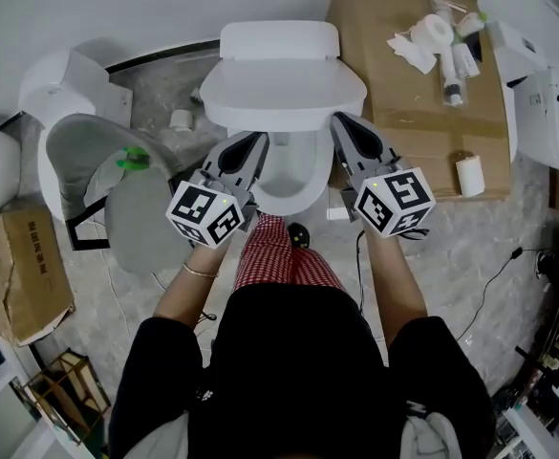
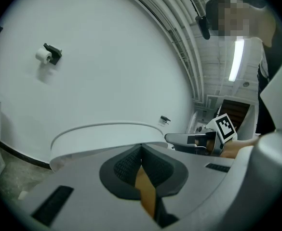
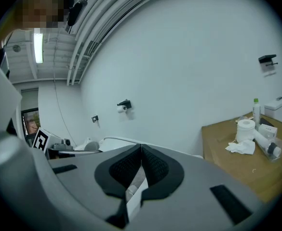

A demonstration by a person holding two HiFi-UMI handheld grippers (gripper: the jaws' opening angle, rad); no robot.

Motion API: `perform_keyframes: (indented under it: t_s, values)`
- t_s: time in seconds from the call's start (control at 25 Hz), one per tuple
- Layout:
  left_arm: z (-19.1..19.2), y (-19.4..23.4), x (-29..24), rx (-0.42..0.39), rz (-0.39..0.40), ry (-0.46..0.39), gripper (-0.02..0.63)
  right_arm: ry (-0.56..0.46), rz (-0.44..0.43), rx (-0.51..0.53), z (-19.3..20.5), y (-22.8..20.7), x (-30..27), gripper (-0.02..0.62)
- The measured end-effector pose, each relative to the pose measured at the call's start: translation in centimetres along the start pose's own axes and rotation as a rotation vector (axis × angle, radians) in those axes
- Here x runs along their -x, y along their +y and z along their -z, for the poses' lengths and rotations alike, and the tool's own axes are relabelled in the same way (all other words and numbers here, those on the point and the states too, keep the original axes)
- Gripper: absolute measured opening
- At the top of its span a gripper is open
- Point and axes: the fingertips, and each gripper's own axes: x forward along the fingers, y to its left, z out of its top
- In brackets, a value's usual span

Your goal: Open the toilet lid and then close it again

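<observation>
The white toilet (image 1: 289,175) stands against the wall straight ahead. Its lid (image 1: 284,89) is lifted partway, and the bowl shows beneath its front edge. My left gripper (image 1: 259,142) is shut, its tip under the lid's left front edge. On the other side my right gripper (image 1: 340,122) is also shut, tucked under the right front edge. The left gripper view has the shut jaws (image 2: 141,148) just below the lid's curved rim (image 2: 107,131), with the right gripper (image 2: 206,139) beyond. From the right gripper view, the shut jaws (image 3: 141,148) point up at the wall, with the lid's rim (image 3: 116,140) to their left.
A cardboard sheet (image 1: 418,113) on the right carries a paper roll (image 1: 435,31), tissues and bottles. Another toilet with a grey seat (image 1: 88,156) stands on the left, and a white fixture (image 1: 537,94) at far right. A cardboard box (image 1: 21,271) and cables lie on the floor.
</observation>
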Motion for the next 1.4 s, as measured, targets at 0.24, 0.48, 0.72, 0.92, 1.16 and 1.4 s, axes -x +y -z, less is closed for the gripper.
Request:
perform_keyframes:
  t_s: [0.24,0.48,0.72,0.92,1.16,1.4]
  values:
    - [-1.7,0.5,-0.6,-0.005,0.01,-0.019,0.005,-0.013,0.018,0.01,-1.5,-0.4,-0.9,0.02]
    - [-3.2,1.1,-1.6,-0.016,0.008,-0.025,0.004,-0.028,0.03,0.02,-3.0,-1.0,-1.9,0.02]
    - [-5.1,1.7,-2.3,-0.045,0.013,-0.045,0.004,-0.045,0.048,0.029,-4.6,-1.7,-3.1,0.02]
    - [-6.3,2.4,-2.7,-0.067,0.014,-0.057,0.005,-0.063,0.065,0.034,-5.7,-2.2,-3.7,0.02]
    - [-7.8,2.7,-3.1,-0.06,0.034,-0.09,0.005,-0.074,0.093,0.039,-6.6,-2.7,-4.4,0.02]
    - [-8.3,3.5,-3.6,-0.054,0.033,-0.092,0.005,-0.082,0.108,0.043,-7.3,-3.1,-5.1,0.02]
